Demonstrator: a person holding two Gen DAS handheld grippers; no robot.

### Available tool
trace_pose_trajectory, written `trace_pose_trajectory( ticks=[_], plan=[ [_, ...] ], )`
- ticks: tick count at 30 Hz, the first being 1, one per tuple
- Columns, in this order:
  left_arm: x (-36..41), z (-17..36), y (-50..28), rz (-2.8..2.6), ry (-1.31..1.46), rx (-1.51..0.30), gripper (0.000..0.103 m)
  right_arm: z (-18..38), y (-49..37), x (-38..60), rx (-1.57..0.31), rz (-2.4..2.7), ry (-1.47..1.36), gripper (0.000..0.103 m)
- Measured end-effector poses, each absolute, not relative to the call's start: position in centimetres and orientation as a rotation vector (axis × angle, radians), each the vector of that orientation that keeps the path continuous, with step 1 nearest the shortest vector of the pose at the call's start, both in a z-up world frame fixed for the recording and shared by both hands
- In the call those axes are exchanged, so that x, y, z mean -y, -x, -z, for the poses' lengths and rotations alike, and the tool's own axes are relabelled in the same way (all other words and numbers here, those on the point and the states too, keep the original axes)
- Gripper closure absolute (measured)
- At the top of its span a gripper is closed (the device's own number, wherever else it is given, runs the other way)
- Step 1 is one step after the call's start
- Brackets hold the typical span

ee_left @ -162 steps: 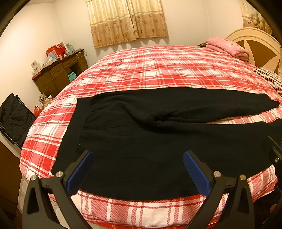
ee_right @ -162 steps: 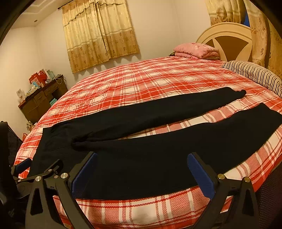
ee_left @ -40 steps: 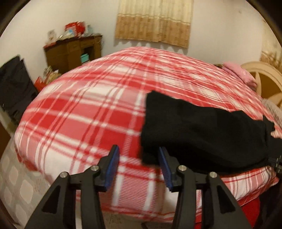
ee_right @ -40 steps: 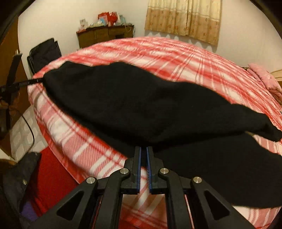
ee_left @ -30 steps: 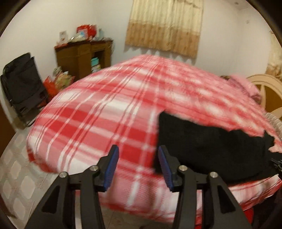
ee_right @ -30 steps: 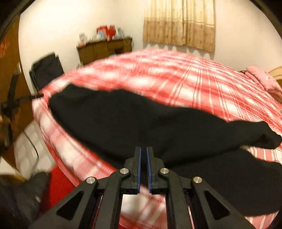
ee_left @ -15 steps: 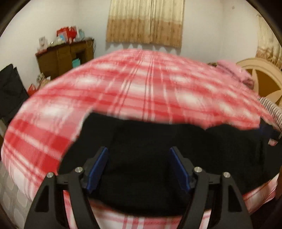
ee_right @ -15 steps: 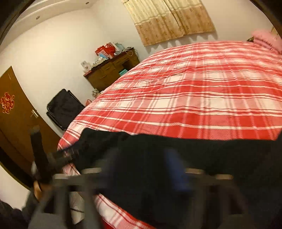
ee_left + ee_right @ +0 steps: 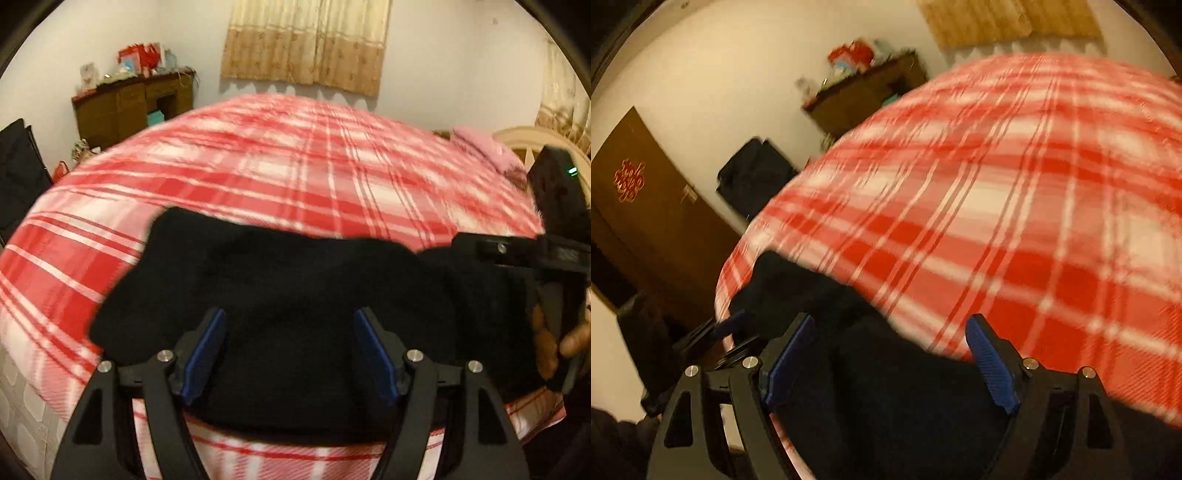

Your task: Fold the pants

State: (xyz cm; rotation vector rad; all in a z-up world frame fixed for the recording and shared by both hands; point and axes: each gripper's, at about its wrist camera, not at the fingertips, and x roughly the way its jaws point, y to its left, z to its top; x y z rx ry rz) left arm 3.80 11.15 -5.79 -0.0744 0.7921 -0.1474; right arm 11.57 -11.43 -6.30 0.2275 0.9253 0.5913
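Observation:
The black pants [image 9: 295, 295] lie folded in a thick band along the near edge of the red plaid bed [image 9: 295, 166]. My left gripper [image 9: 291, 350] is open and empty, just above the pants' near part. My right gripper [image 9: 890, 358] is open and empty, over the black fabric [image 9: 886, 406] at the bed's near corner. The right gripper's body and the hand holding it show at the right edge of the left wrist view [image 9: 554, 277]. The left gripper's tip shows at the lower left of the right wrist view [image 9: 727, 325]. Both views are blurred by motion.
A brown dresser [image 9: 129, 107] with clutter stands at the back left wall. A black bag [image 9: 753, 177] leans beside the bed. A brown door [image 9: 635, 206] is at the left. A pink cushion [image 9: 484, 147] and a cream headboard [image 9: 524, 140] are at the far right.
Both grippers opened and let go of the pants, which now lie folded on the bed. The right gripper swung left toward the bed's corner; the left gripper moved in over the pants.

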Motion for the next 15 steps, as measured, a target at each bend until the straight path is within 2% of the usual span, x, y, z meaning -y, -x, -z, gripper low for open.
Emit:
trace_pose_trajectory(
  ticks=[4, 7, 10, 15],
  plan=[
    [-10.0, 7.1, -3.6, 0.132, -0.013, -0.780, 0.028, 5.9, -7.8, 10.8, -0.893, -0.595, -0.164, 0.018],
    [-10.1, 7.2, -3.7, 0.141, -0.004, -0.779, 0.022, 6.6, -6.5, 10.8, -0.929, -0.643, -0.199, 0.018],
    [-9.8, 7.2, -3.7, 0.147, -0.010, -0.783, 0.017, 7.2, -6.8, 10.4, -0.979, -0.692, -0.228, 0.018],
    [-9.6, 7.4, -3.8, 0.145, -0.031, -0.780, 0.017, 7.0, -9.7, 10.7, -0.919, -0.625, -0.308, 0.018]
  ],
)
